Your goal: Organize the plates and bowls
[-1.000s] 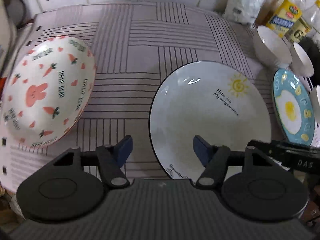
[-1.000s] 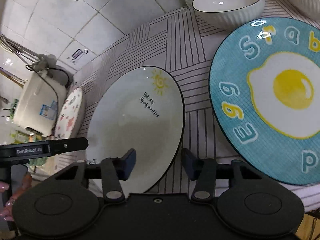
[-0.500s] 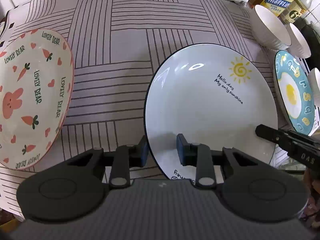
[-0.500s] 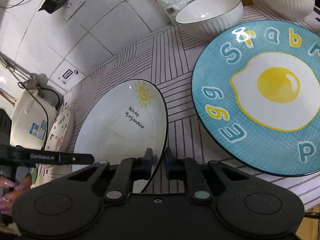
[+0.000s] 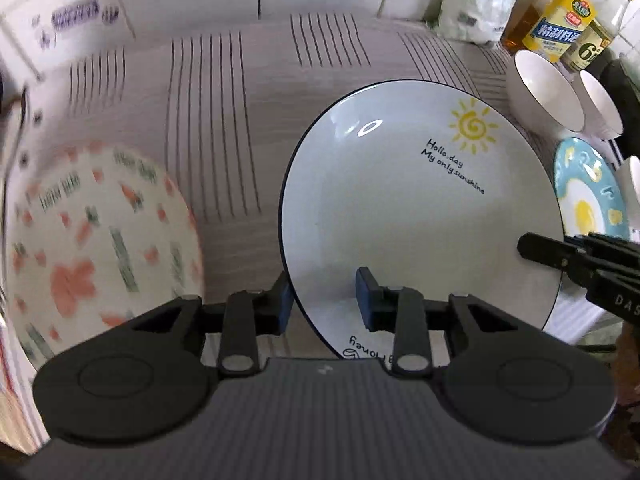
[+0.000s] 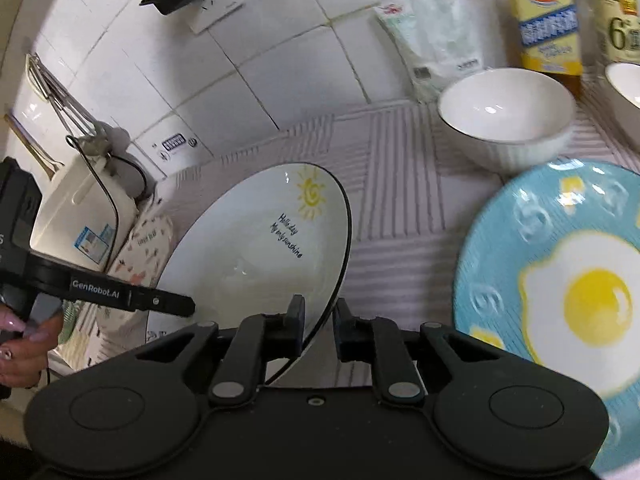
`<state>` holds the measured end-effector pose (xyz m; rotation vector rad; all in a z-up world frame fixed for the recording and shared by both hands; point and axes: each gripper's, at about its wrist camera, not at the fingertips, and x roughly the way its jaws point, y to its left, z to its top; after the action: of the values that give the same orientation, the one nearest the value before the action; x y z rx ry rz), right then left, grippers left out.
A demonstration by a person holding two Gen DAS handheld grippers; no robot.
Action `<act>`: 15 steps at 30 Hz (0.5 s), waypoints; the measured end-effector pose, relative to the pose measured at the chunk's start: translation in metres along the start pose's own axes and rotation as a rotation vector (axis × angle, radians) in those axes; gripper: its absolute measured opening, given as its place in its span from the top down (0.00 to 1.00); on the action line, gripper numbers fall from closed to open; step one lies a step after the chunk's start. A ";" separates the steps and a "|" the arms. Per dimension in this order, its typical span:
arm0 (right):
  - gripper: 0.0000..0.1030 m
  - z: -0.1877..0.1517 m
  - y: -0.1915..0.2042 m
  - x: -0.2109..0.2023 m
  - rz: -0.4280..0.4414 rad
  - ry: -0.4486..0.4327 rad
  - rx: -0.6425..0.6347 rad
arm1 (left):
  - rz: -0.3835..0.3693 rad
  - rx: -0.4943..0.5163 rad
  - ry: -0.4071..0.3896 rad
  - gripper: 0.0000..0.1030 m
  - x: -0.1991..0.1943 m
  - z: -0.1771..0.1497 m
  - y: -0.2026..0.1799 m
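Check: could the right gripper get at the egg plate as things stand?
Probably not yet: the right gripper is shut on the sunshine plate's rim. The egg plate itself lies uncovered beside it.

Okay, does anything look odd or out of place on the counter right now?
The sun plate sits tilted, its near edge off the striped cloth, because the left gripper and right gripper each clamp its rim. Nothing looks spilled or chipped.

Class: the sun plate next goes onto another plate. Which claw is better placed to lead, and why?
Either, depending on the target. Both claws, left and right, grip the sun plate. The carrot plate lies on the left claw's side, the egg plate on the right's.
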<state>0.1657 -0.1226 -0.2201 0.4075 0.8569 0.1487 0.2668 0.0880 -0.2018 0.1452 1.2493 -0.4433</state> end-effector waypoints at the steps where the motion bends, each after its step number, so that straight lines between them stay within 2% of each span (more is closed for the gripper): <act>1: 0.81 0.003 0.000 0.003 0.003 -0.001 -0.007 | 0.007 0.006 0.002 0.70 0.000 0.006 0.002; 7: 0.80 0.025 0.003 0.030 0.012 -0.006 -0.025 | 0.033 0.027 -0.004 0.69 0.009 0.042 0.017; 15: 0.80 0.056 0.003 0.062 -0.028 -0.006 -0.033 | 0.020 0.017 -0.003 0.69 0.035 0.077 0.028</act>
<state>0.2484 -0.1183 -0.2300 0.3641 0.8532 0.1354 0.3547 0.0780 -0.2136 0.1717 1.2399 -0.4369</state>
